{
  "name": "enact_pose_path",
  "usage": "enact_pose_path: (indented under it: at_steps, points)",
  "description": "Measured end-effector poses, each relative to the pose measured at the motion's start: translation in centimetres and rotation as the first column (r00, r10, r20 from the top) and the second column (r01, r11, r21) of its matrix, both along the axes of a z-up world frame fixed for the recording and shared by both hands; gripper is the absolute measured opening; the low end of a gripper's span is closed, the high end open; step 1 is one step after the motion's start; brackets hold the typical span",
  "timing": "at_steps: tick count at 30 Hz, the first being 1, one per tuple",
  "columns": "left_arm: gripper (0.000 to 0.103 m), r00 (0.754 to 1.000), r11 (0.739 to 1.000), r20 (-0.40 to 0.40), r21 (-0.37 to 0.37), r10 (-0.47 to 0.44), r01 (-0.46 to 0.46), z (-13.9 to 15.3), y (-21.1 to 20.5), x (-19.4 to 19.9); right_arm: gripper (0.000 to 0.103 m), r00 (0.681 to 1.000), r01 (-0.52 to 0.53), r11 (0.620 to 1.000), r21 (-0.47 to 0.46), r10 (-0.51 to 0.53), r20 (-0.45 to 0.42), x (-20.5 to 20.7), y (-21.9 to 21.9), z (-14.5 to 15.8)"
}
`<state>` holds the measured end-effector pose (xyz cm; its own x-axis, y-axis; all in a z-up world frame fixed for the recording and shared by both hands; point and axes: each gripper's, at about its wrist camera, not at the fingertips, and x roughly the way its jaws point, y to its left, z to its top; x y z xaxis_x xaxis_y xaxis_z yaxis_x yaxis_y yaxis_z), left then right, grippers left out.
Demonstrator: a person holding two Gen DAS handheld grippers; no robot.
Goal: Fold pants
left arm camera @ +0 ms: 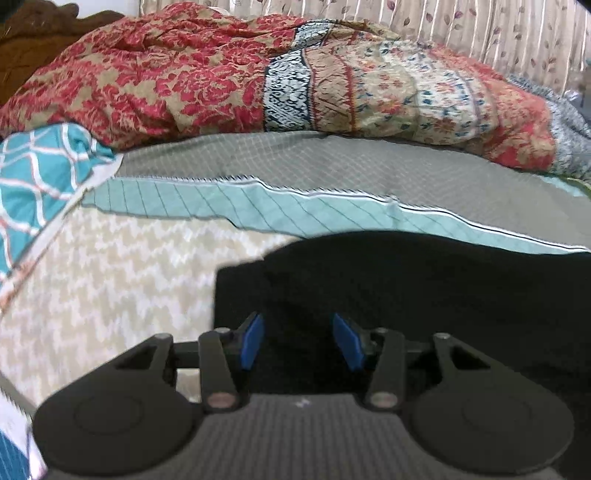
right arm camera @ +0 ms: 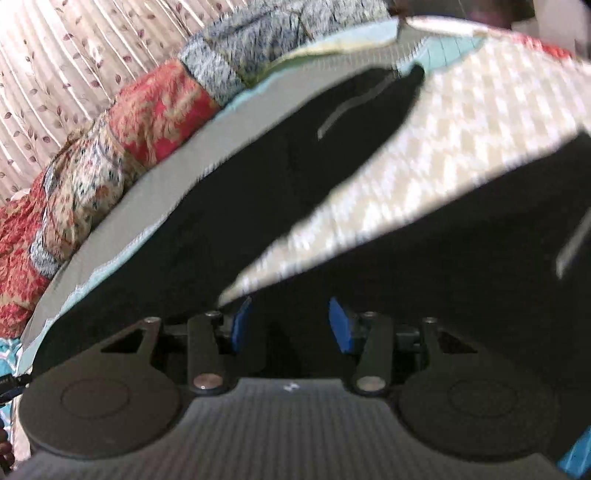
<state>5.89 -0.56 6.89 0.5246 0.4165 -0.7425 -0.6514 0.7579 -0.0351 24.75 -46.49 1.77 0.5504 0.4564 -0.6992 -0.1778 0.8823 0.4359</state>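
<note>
Black pants (left arm camera: 424,288) lie flat on a cream zigzag bedcover (left arm camera: 110,277). In the left wrist view their squared end sits at the lower middle, its corner edge to the left. My left gripper (left arm camera: 298,328) hovers over that end with its blue pads (left arm camera: 253,339) apart and black cloth showing beneath the gap. In the right wrist view the pants (right arm camera: 258,192) spread into two legs with the bedcover (right arm camera: 461,129) between them. My right gripper (right arm camera: 290,314) hangs over the point where the legs meet, blue pads (right arm camera: 340,326) apart. The view is blurred.
A heaped red floral quilt (left arm camera: 166,81) runs along the far side of the bed. A teal patterned pillow (left arm camera: 37,177) lies at the left. A grey and teal sheet (left arm camera: 295,166) borders the pants. A leaf-print curtain (left arm camera: 480,29) hangs behind, and a fuzzy grey blanket (right arm camera: 229,55) sits beside the quilt.
</note>
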Motion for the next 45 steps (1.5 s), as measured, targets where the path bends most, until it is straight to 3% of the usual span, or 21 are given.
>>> enact_pose_path:
  at_steps: [7, 10, 11, 16, 20, 23, 25, 28, 32, 37, 41, 45]
  points:
    - [0.063, 0.999, 0.999, 0.026, -0.010, -0.031, 0.031, 1.1, -6.1, -3.6, 0.050, 0.993, -0.118, 0.993, 0.004, 0.118, -0.018, -5.2, 2.4, 0.9]
    - [0.096, 0.998, 0.999, 0.055, -0.014, -0.040, 0.041, 1.5, -8.2, -5.5, 0.050, 0.984, -0.178, 0.984, 0.006, 0.178, -0.021, -7.5, 3.3, 1.2]
    - [0.101, 0.997, 0.999, 0.063, -0.004, -0.041, 0.042, 1.5, -8.8, -6.1, 0.050, 0.982, -0.187, 0.982, 0.005, 0.187, -0.027, -8.0, 3.8, 1.1]
    - [0.103, 0.999, 0.999, 0.002, 0.013, -0.034, 0.034, -0.4, -11.3, -7.4, 0.050, 0.974, -0.211, 0.977, 0.004, 0.211, -0.085, -10.6, 4.3, 0.1]
    - [0.103, 0.992, 0.999, -0.123, 0.027, -0.020, 0.023, -3.3, -12.4, -7.0, 0.052, 0.979, -0.199, 0.980, -0.012, 0.198, -0.055, -11.9, 3.9, -0.1]
    - [0.103, 0.983, 0.994, -0.179, 0.093, -0.040, 0.057, -5.2, -13.6, -6.8, 0.061, 0.985, -0.160, 0.985, 0.065, 0.163, -0.051, -11.9, 3.4, -0.6]
    - [0.103, 0.985, 0.989, -0.171, 0.136, -0.032, 0.056, -5.6, -14.3, -7.1, 0.063, 0.988, -0.135, 0.983, 0.124, 0.143, -0.062, -11.7, 2.8, -1.0]
    - [0.103, 0.989, 0.992, -0.149, 0.117, -0.019, 0.037, -5.7, -14.0, -7.4, 0.069, 0.986, -0.153, 0.979, 0.133, 0.161, -0.051, -11.7, 3.3, -0.9]
    - [0.103, 0.989, 0.992, -0.146, 0.117, -0.026, 0.043, -5.8, -14.1, -7.5, 0.089, 0.980, -0.195, 0.970, 0.147, 0.199, -0.009, -12.4, 3.6, -0.9]
    - [0.103, 0.988, 0.995, -0.154, 0.088, -0.031, 0.045, -5.5, -13.8, -7.4, 0.094, 0.972, -0.233, 0.967, 0.104, 0.231, 0.036, -13.0, 4.5, -1.1]
    - [0.103, 0.985, 0.997, -0.166, 0.060, -0.038, 0.049, -5.1, -13.5, -7.3, 0.103, 0.968, -0.252, 0.959, 0.127, 0.251, 0.029, -12.5, 4.9, -1.4]
    - [0.099, 0.989, 0.997, -0.137, 0.043, -0.057, 0.063, -3.8, -12.9, -7.7, 0.103, 0.958, -0.288, 0.951, 0.111, 0.287, 0.026, -12.4, 4.8, -1.3]
